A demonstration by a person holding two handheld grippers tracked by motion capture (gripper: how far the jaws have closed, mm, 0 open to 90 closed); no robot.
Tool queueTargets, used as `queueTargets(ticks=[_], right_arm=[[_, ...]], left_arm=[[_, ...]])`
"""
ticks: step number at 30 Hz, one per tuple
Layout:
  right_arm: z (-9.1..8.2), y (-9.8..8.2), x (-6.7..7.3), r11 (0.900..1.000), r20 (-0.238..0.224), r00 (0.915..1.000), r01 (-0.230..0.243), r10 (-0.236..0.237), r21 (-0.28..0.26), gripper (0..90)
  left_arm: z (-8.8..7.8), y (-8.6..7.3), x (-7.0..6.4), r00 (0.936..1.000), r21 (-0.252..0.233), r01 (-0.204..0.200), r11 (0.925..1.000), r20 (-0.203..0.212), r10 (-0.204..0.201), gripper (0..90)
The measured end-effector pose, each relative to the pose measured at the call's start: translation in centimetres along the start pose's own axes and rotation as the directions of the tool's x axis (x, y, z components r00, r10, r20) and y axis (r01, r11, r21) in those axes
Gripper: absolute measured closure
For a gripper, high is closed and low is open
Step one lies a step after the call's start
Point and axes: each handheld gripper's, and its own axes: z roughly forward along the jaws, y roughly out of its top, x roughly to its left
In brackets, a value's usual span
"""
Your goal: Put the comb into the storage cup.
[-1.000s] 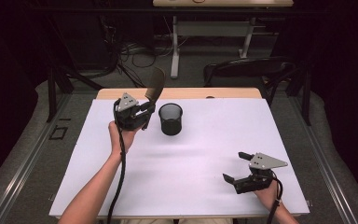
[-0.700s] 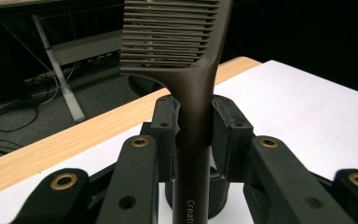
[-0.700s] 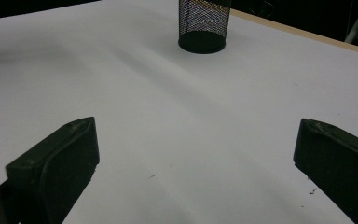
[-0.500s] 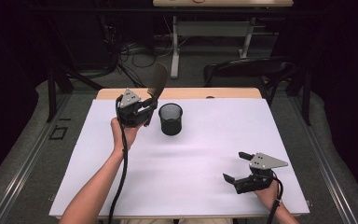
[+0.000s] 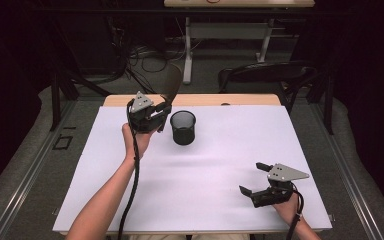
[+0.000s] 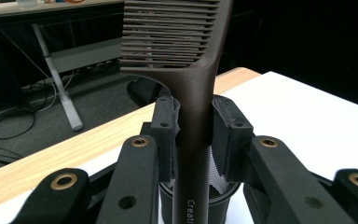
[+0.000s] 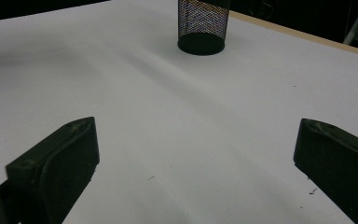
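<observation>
Left gripper (image 6: 193, 135) clamps the comb (image 6: 186, 70) beside the mesh cup (image 5: 183, 127); right gripper (image 7: 196, 158) gapes empty.

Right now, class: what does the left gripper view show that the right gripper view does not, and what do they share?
Left gripper view: a dark comb clamped by its handle between the left gripper, teeth up, above the cup. Right gripper view: the right gripper with jaws wide apart and nothing between them, low over the white table. Both: the black mesh cup and the white table.
</observation>
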Motion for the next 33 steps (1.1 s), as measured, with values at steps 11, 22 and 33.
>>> queueTargets(ticks=[11,22,33], right_arm=[[-0.12,0.03,0.02,1.0,0.002,1.0,0.003,-0.003,-0.003,0.0],[-0.01,-0.01,0.01,1.0,0.0,1.0,-0.006,0.006,0.001,0.0],[-0.04,-0.01,-0.03,1.0,0.0,1.0,-0.001,0.001,-0.002,0.0]], left_arm=[[0.46,0.23,0.19,0.9999,-0.017,0.01,0.9998,0.002,-0.01,72.5],[0.66,0.69,0.2,0.9999,-0.04,0.016,0.9991,-0.002,-0.016,72.5],[0.84,0.99,0.1,0.9998,-0.068,0.015,0.9976,-0.01,-0.016,72.5]])
